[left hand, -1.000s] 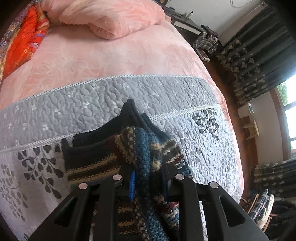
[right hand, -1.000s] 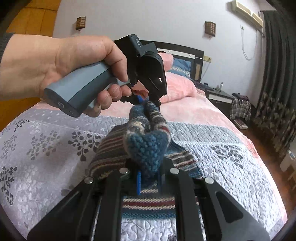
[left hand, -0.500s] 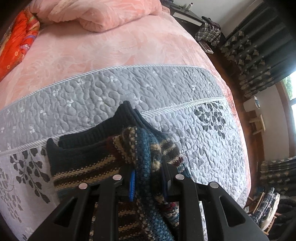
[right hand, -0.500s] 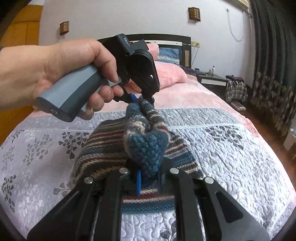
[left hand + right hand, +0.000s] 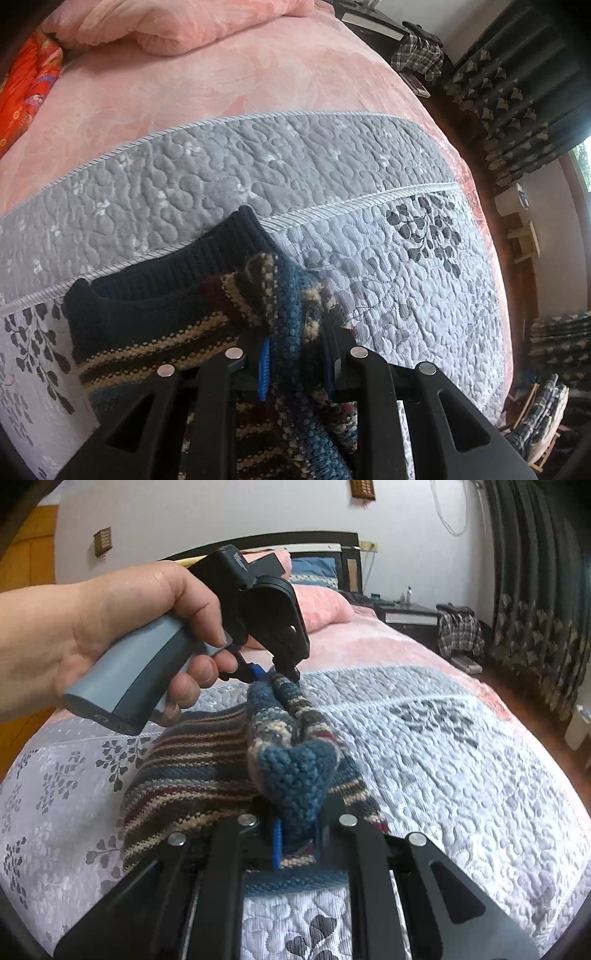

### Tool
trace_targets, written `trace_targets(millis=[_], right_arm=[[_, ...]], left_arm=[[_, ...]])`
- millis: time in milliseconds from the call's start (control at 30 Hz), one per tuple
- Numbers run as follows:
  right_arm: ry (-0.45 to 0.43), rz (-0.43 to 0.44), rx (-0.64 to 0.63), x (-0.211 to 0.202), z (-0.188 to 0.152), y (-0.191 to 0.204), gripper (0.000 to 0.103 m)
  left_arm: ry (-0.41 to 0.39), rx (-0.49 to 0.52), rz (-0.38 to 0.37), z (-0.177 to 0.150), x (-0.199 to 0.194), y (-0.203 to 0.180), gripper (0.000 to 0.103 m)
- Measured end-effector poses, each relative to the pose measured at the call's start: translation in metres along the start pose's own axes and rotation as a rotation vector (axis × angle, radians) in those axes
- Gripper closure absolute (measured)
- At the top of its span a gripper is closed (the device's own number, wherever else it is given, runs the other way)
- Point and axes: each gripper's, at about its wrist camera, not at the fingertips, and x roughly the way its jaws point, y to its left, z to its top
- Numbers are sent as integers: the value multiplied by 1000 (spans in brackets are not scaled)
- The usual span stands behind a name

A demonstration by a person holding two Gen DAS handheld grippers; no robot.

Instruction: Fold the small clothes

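Striped knitwear (image 5: 192,760) is what we have before us, a small sweater spread on the grey quilted bedcover (image 5: 424,760) in the middle of the right wrist view, with a thick blue-and-tan fold of it lifted up off the rest. At the left of that frame we see a hand (image 5: 110,627) wrapped around the grey handle of the left gripper (image 5: 275,674), whose fingers pinch the far end of the raised fold (the blue pad just shows against the wool). Lower centre, the right gripper (image 5: 295,838) is clamped on the near end of the same fold, so the fold stretches between the two tools. At the right of the frame we see dark patterned curtains (image 5: 535,609).

In the left wrist view, we find an orange-red cloth (image 5: 26,96) at the upper left, a pink blanket (image 5: 221,77) across the top, and the sweater's dark ribbed collar (image 5: 177,273) lying on the bedcover left of centre. At the bottom centre the left gripper's own fingers (image 5: 266,363) grasp the bunched knit.
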Motion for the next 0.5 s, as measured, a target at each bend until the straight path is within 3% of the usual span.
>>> trace_targets(millis=[500], right_arm=[[99, 59, 161, 32, -21, -44, 92]], left_arm=[[1, 54, 114, -1, 38, -24, 80]])
